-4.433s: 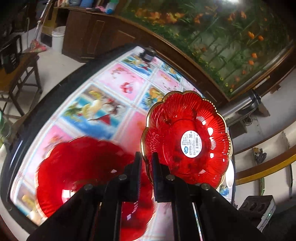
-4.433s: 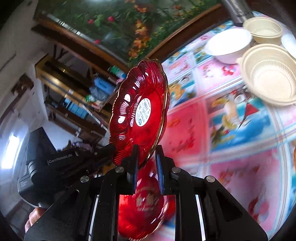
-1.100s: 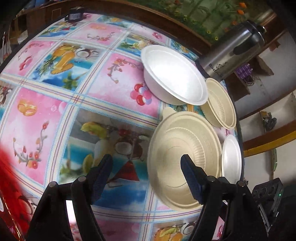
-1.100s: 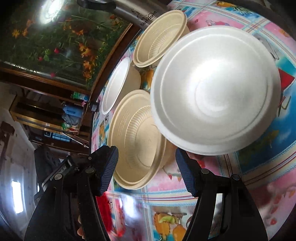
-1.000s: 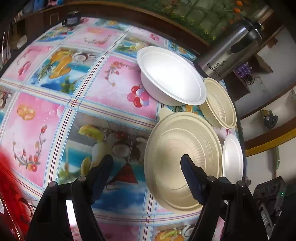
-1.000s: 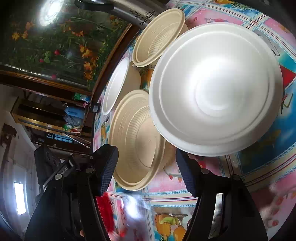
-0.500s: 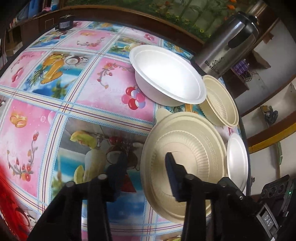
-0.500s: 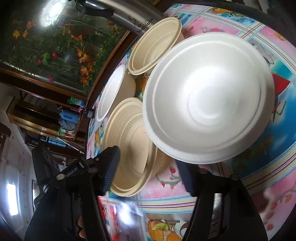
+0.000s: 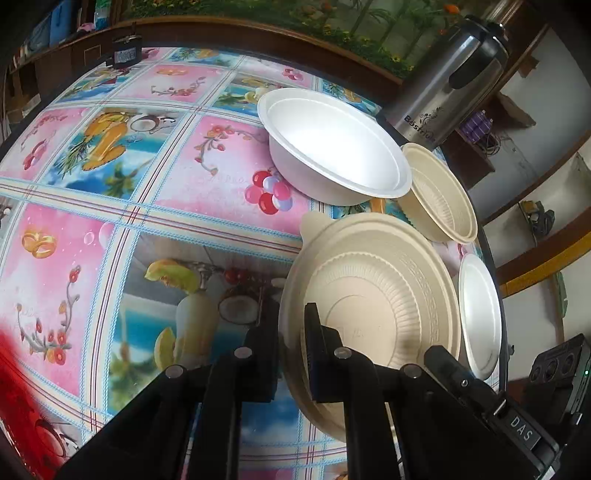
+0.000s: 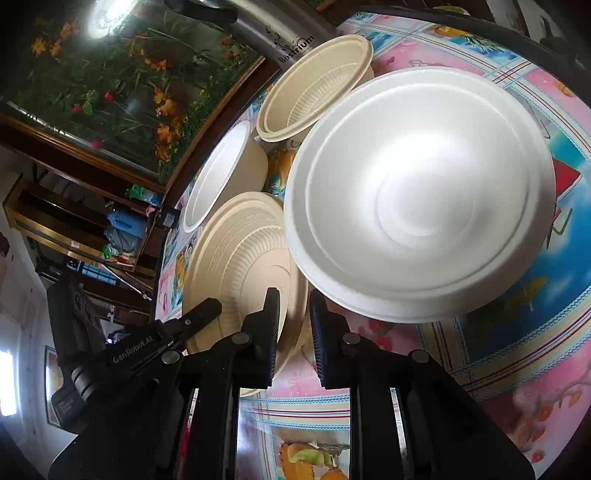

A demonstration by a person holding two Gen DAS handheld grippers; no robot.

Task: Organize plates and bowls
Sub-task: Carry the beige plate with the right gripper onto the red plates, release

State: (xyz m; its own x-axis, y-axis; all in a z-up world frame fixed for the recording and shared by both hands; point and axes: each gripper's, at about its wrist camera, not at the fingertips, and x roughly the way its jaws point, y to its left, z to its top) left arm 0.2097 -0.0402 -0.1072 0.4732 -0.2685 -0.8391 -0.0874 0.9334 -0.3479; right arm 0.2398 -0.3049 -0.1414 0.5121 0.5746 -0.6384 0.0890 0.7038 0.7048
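Note:
A large beige ribbed bowl point(image 9: 373, 306) point(image 10: 240, 258) sits on the fruit-print tablecloth point(image 9: 147, 221). My left gripper point(image 9: 291, 314) is shut on its near rim, one finger inside the bowl and one outside. My right gripper point(image 10: 293, 299) straddles the opposite rim of the same bowl; its jaws are closing, and the pads look pressed on the wall. A big white foam bowl point(image 9: 332, 147) point(image 10: 421, 192) stands right beside it.
A smaller beige bowl point(image 9: 439, 195) point(image 10: 314, 85) and a white-lined bowl point(image 9: 480, 314) point(image 10: 218, 177) crowd the table edge. A steel thermos point(image 9: 450, 74) point(image 10: 266, 33) stands behind them. Something red point(image 9: 14, 387) blurs at the lower left. The left tool's housing point(image 10: 122, 354) shows beyond the bowl.
Both grippers stood wide open around the beige bowl's rim a second ago; their jaws have since closed onto it. A few seconds earlier each held a red plate.

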